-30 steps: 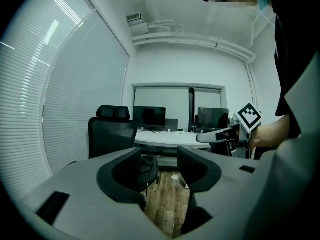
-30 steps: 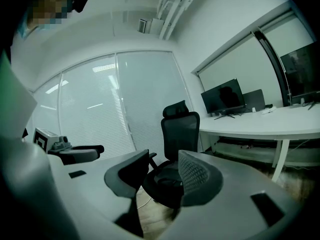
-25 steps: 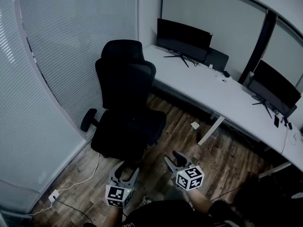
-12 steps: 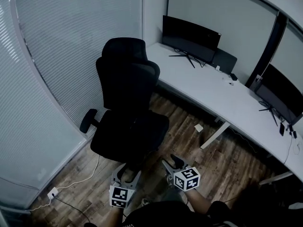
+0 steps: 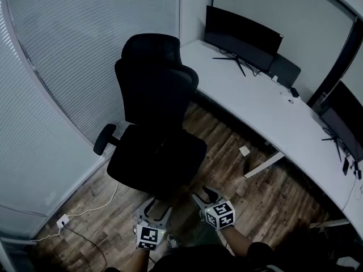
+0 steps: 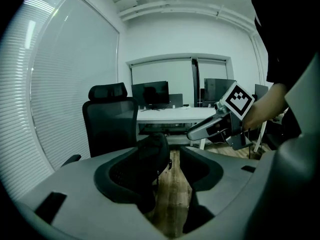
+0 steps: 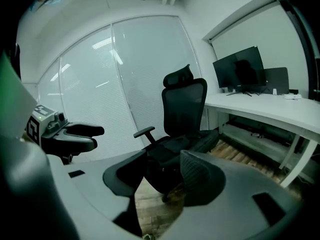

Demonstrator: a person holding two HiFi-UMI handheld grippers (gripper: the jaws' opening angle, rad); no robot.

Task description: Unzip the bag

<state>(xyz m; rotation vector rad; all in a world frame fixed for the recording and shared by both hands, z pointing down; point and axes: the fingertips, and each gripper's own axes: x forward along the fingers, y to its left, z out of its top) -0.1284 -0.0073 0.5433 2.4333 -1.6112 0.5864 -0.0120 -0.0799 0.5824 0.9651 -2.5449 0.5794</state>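
No bag stands out clearly. A black office chair (image 5: 156,95) faces me, and a dark flat bulk (image 7: 175,144) lies on its seat; whether that is the bag I cannot tell in this dim light. My left gripper (image 5: 154,207) hangs low in front of me, just short of the seat's front edge, open and empty. My right gripper (image 5: 203,195) is beside it, also open with nothing between its fingers. The left gripper view looks past the open left gripper (image 6: 172,159) at floorboards and the right gripper (image 6: 220,126). The right gripper (image 7: 160,176) points at the chair (image 7: 185,104).
A long white desk (image 5: 266,112) runs along the right with two dark monitors (image 5: 244,33) (image 5: 346,118). A glass wall with blinds (image 5: 68,67) closes the left side. A wall socket and white cable (image 5: 61,222) lie on the wooden floor; a small white box (image 5: 244,151) sits under the desk.
The head view has swung, so the chair and desk sit further right and up. Both grippers have dropped slightly lower in the picture, still side by side and empty.
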